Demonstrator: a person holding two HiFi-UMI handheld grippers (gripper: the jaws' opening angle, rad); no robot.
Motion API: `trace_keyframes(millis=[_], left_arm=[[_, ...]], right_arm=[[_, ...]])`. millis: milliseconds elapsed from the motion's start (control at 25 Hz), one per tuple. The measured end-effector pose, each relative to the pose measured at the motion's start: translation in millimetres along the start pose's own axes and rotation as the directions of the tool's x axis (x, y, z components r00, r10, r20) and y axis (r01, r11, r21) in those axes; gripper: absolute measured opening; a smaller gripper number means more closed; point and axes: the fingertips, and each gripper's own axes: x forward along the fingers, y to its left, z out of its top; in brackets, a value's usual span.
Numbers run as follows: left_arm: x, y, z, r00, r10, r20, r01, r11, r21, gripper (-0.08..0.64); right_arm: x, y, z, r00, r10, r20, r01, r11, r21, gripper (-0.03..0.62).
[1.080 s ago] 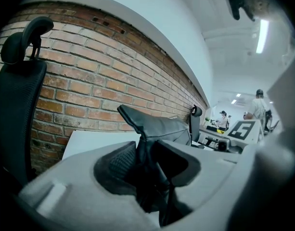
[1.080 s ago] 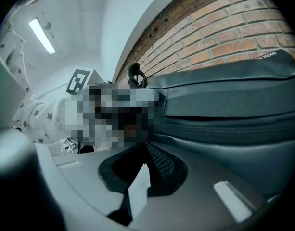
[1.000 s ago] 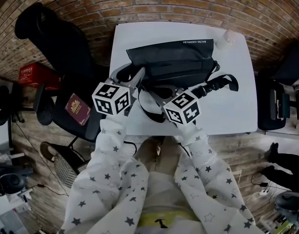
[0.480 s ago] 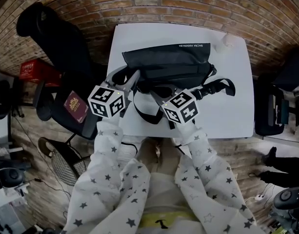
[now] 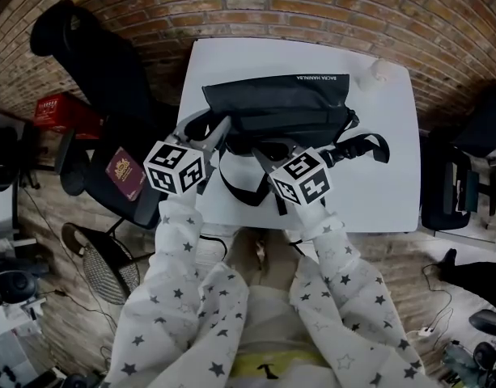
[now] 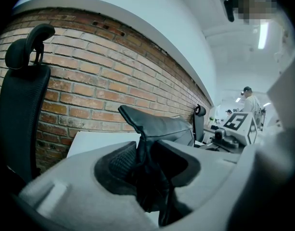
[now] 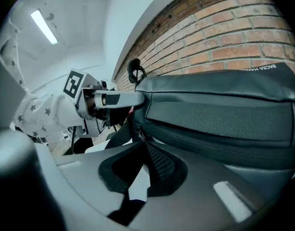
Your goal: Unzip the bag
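Observation:
A black bag lies on the white table, its strap trailing to the right. My left gripper is at the bag's left end, shut on a fold of its black corner fabric, which stands up between the pads. My right gripper is at the bag's front edge, close beside the left one. Its jaws meet at the zipper line and are shut on the small zipper pull. The bag's dark mesh front fills the right gripper view.
A black office chair stands left of the table, with a red booklet on a seat beside it. A small white object sits at the table's back right corner. A brick wall runs behind.
The right gripper has shifted slightly to the right along the bag's front. The left gripper has kept its hold in place.

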Motion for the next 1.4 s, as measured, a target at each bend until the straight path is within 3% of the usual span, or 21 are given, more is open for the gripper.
trace_keyframes(millis=[1400], left_arm=[[-7,10,2,0.998,0.064,0.015,-0.064,0.998,-0.025,0.132]], right_arm=[[-57,-62,-12,0.975,-0.221,0.008,0.219,0.971,0.092,0.015]])
